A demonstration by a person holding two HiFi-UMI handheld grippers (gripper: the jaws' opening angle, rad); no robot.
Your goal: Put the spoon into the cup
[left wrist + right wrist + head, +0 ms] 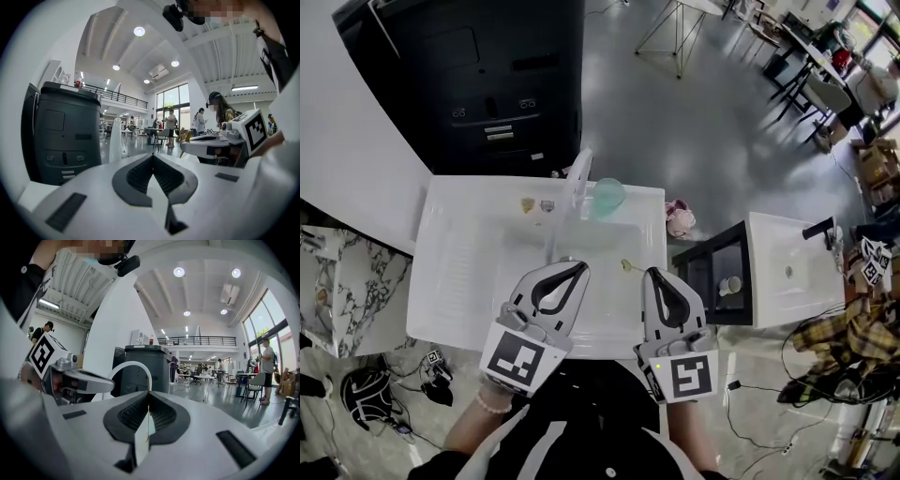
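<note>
1. Over the front edge of the white sink (455,281), the right gripper (653,275) has its jaws pinched almost together on the thin handle of the spoon (628,267). The spoon's small yellowish bowl sticks out past the tips, above the basin.
2. Just beside it, the left gripper (578,267) has its jaws closed tip to tip, with nothing between them.
3. At the back rim of the sink, just right of the faucet (578,178), stands the pale green cup (607,197). It is well apart from the spoon, and nothing shows inside it.
4. Judging from this, the pick-up is done, since the spoon is gripped and seems lifted clear of the basin. Nothing of the placing is done yet.
5. What remains, as I read it:
   - carry the spoon across the basin to the cup's mouth;
   - bring the bowl end over the opening;
   - part the jaws so the spoon drops in.
6. The cup looks light, so a nudge from the spoon or the jaws could tip it off the rim.
</note>
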